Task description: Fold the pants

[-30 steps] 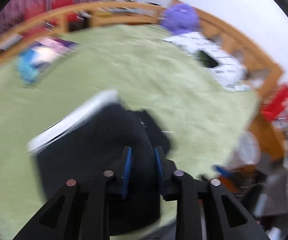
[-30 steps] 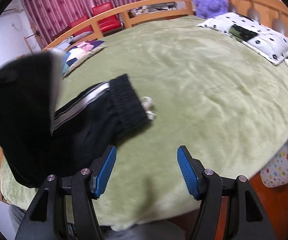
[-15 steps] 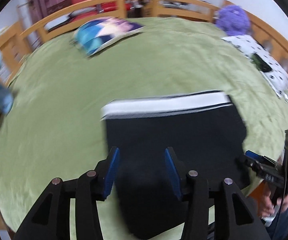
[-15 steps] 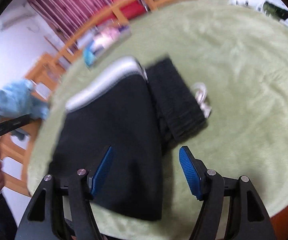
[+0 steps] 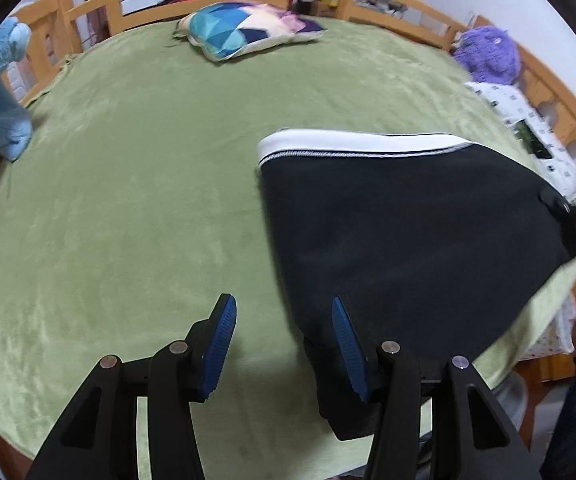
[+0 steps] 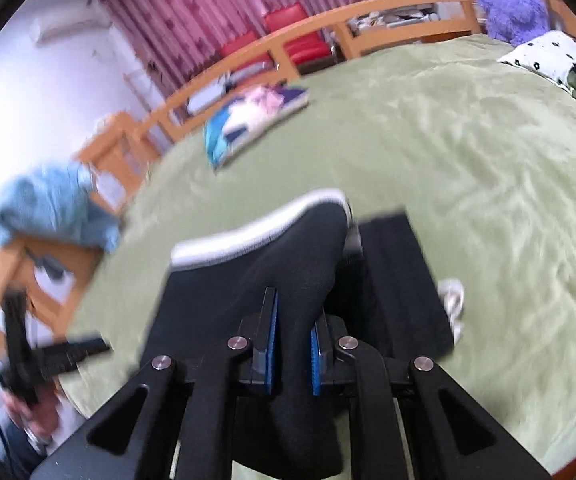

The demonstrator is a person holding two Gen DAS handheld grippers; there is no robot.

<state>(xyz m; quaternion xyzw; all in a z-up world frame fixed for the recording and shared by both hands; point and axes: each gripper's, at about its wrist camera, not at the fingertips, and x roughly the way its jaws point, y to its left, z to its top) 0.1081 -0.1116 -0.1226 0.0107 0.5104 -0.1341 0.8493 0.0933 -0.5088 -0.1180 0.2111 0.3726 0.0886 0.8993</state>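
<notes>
Black track pants (image 5: 407, 240) folded on the green blanket (image 5: 128, 200)
Right gripper (image 6: 291, 344) pinches the pants' fabric; left gripper (image 5: 284, 344) spread wide, holding nothing

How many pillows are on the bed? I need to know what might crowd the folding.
2: a blue patterned pillow at the far edge near the rail, and a white spotted pillow at the right edge by the purple plush. Others may lie out of view.

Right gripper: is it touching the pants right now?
Touching. The right wrist view shows the right gripper with its blue pads pinched onto a raised fold of the black pants, fabric filling the space between them.
</notes>
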